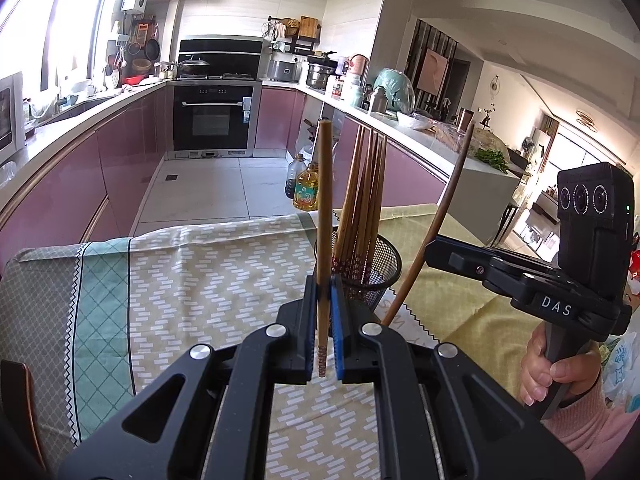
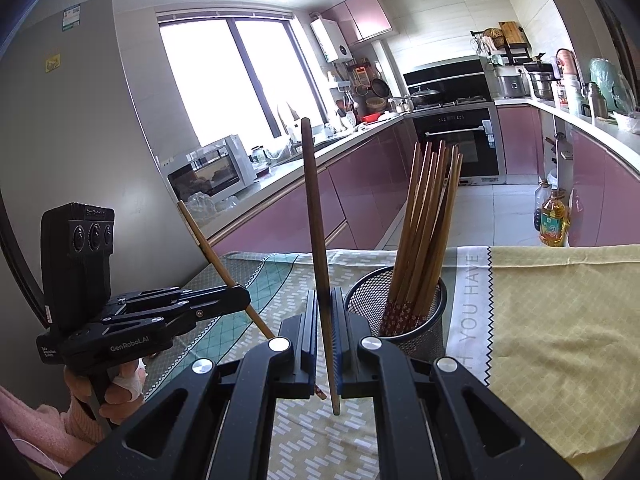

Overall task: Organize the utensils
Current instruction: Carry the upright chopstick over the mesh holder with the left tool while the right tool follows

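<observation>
Two brown wooden chopsticks are in hand, one per gripper, both held above the table covered in patterned green and yellow cloths (image 1: pixel 192 280). Left gripper (image 1: pixel 324 308): jaws closed narrow on a lighter brown chopstick (image 1: pixel 324 208), gripped near its patterned lower end, shaft close to upright. Right gripper (image 2: pixel 325 328): jaws closed narrow on a darker brown chopstick (image 2: pixel 314 216), gripped in its lower portion, the tip projecting below the jaws, shaft leaning slightly.

Black wire-mesh cylindrical holder (image 2: pixel 424 320): stands on the table where the two cloths meet, just beyond both grippers, to the right of each in its own view. It already contains a bundle of matching brown chopsticks (image 2: pixel 424 216), decorated ends down, leaning against the rim.

Assessment of handling: each chopstick is judged light, stiff and slender, with a smooth finish that could slip or pivot between flat pads. A grip near one end leaves a long free length, so any tilt of the wrist swings the upper end widely. Hold appears adequate for lowering.

Judgement of step: both sticks await placement into the holder. The open side of the rim, away from the leaning bundle, offers the clearest entry. Risk noted: the light mesh holder could tip if struck.
</observation>
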Tool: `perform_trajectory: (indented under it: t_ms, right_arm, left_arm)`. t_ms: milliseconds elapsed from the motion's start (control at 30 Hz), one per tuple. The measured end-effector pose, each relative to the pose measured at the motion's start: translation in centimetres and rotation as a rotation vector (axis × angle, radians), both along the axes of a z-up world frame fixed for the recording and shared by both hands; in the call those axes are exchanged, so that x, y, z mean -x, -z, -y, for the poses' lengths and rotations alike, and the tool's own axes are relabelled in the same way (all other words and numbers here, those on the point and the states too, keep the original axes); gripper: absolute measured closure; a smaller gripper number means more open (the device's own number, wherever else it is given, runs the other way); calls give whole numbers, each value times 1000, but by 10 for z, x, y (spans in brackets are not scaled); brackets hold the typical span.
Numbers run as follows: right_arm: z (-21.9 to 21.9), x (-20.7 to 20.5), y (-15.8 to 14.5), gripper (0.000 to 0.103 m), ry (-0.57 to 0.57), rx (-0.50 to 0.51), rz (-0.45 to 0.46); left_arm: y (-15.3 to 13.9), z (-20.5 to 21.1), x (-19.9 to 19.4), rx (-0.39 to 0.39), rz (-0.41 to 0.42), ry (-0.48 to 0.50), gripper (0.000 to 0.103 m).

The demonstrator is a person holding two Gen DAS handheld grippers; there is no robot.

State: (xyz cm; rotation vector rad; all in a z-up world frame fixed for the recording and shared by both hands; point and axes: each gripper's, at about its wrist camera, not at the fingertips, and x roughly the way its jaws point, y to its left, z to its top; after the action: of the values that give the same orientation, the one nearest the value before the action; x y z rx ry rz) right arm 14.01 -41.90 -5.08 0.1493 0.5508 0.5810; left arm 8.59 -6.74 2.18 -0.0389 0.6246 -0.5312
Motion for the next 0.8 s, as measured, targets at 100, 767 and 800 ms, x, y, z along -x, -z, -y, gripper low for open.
perform_trajectory:
  t_ms: [100,767,800]
  right_arm:
    - [1,0,-3,97,2,1,8]
    - [9,-2,-22,97,12,-2,50]
    - [9,-2,-23,97,13,-3,53]
  left_arm:
    - [-3,1,0,-1,6,3,95]
    - [-21,7,-5,0,52,11,95]
    - [-23,7,-5,1,55,11,95]
